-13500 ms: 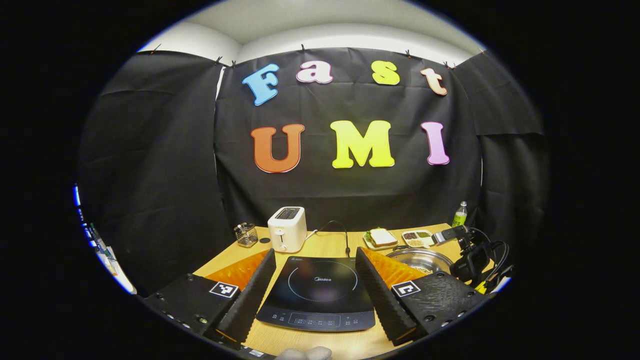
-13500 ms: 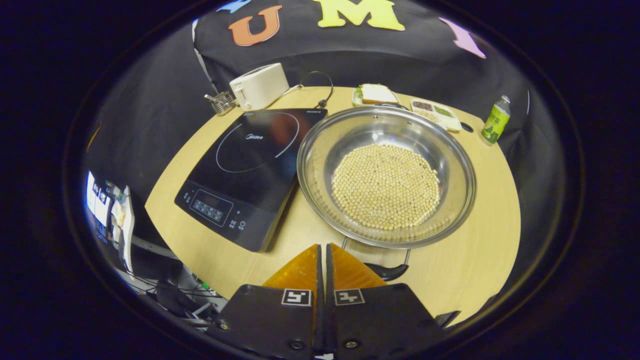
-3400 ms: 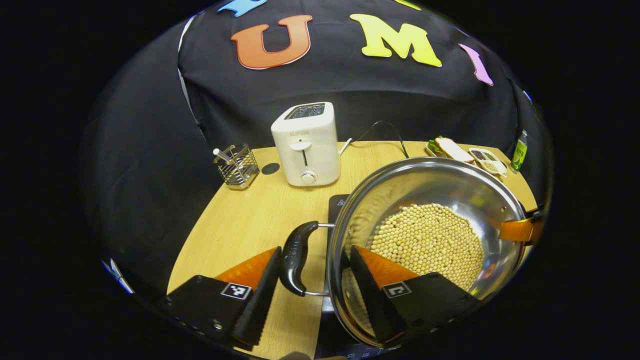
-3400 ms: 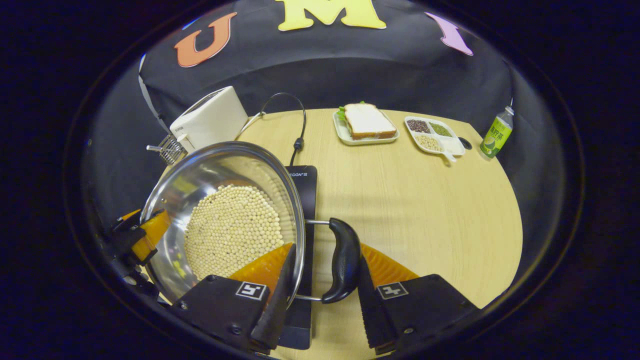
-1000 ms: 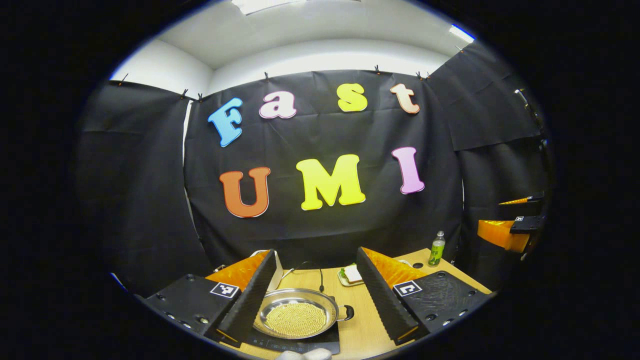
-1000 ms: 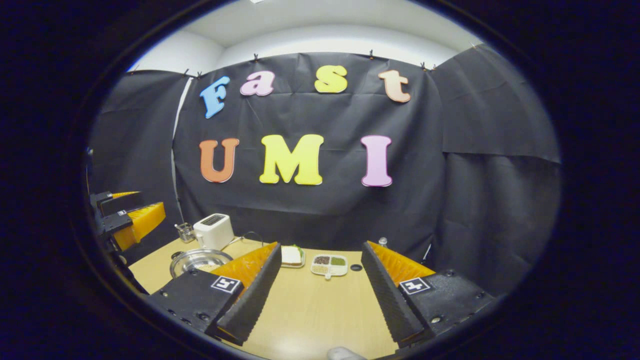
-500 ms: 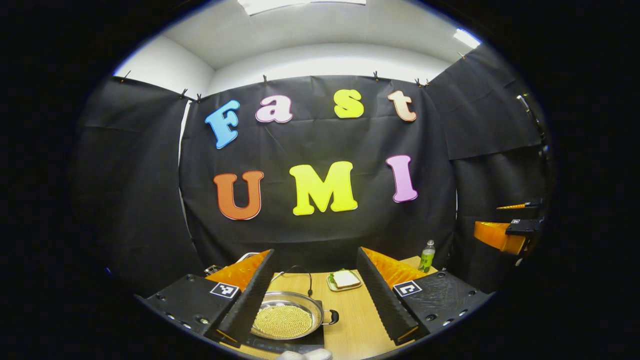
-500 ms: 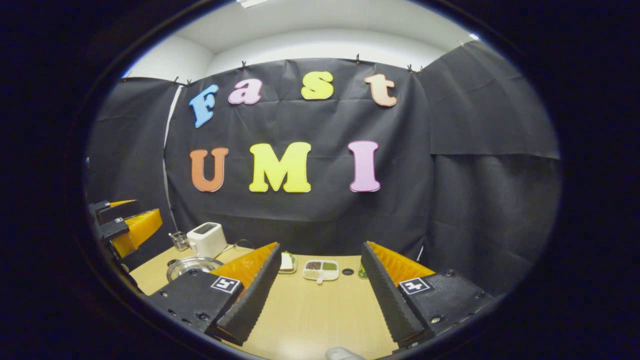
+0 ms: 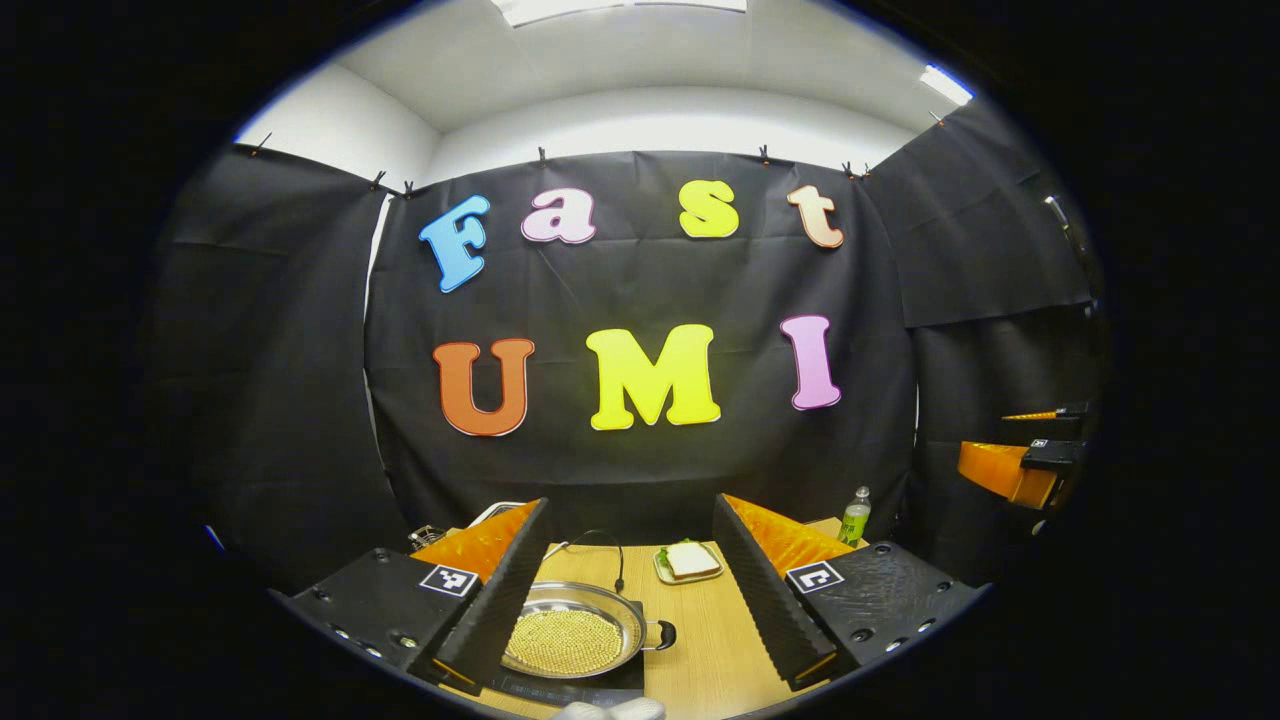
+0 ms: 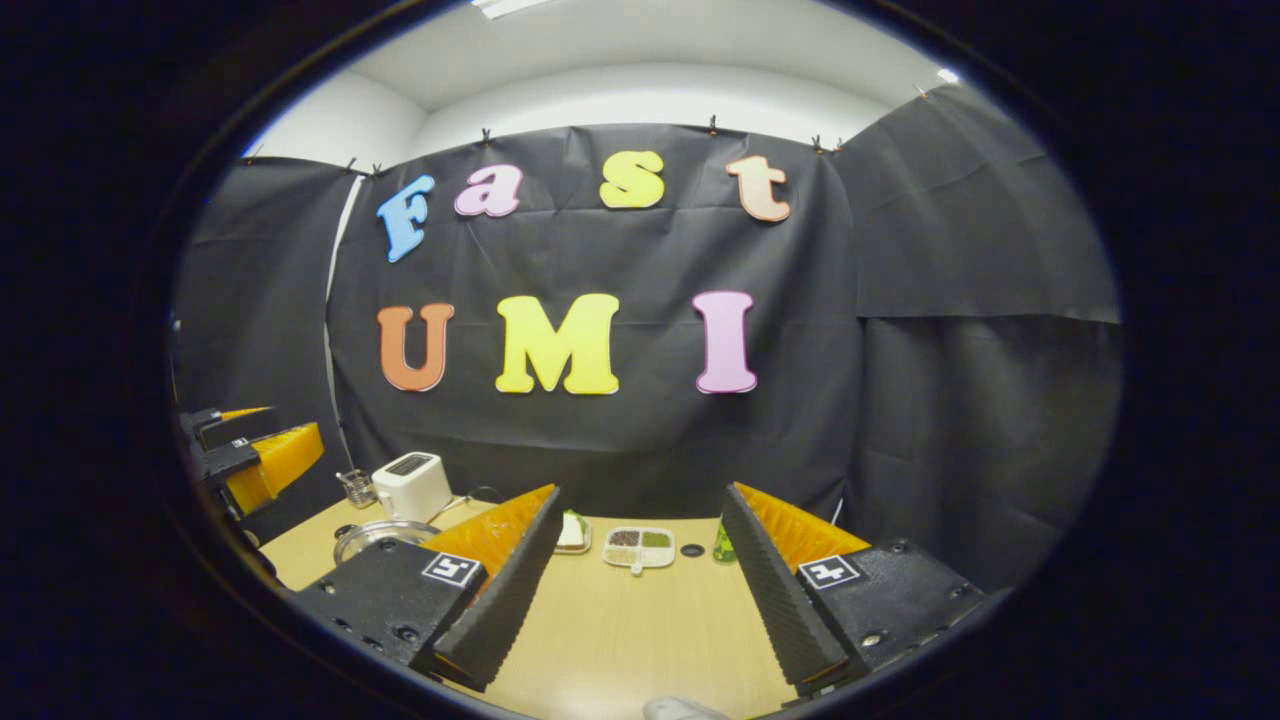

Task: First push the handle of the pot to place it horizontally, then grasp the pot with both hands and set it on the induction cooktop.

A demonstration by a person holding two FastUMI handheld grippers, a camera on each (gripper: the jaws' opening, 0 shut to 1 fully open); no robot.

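The steel pot (image 9: 570,640), filled with pale beans, sits on the black induction cooktop (image 9: 612,682), and its dark handle (image 9: 662,634) points right. My left gripper (image 9: 630,510) hangs open high above and behind the pot, with nothing between its fingers. My right gripper (image 10: 641,490) is also open and empty, held well above the wooden table (image 10: 620,630). In the right gripper view the pot (image 10: 385,538) lies low on the left and the left gripper (image 10: 250,432) floats at the left edge. In the left gripper view the right gripper (image 9: 1025,440) floats at the far right.
A white toaster (image 10: 410,485) and a wire basket (image 10: 355,487) stand at the table's back left. A sandwich plate (image 9: 688,562), a divided tray of grains (image 10: 640,545) and a green bottle (image 9: 853,515) sit along the back. A black cable (image 9: 600,545) runs behind the cooktop.
Both grippers have let go of the pot's handles and drawn back and up. The pot now rests on the cooktop. Over the last half second the views barely shift.
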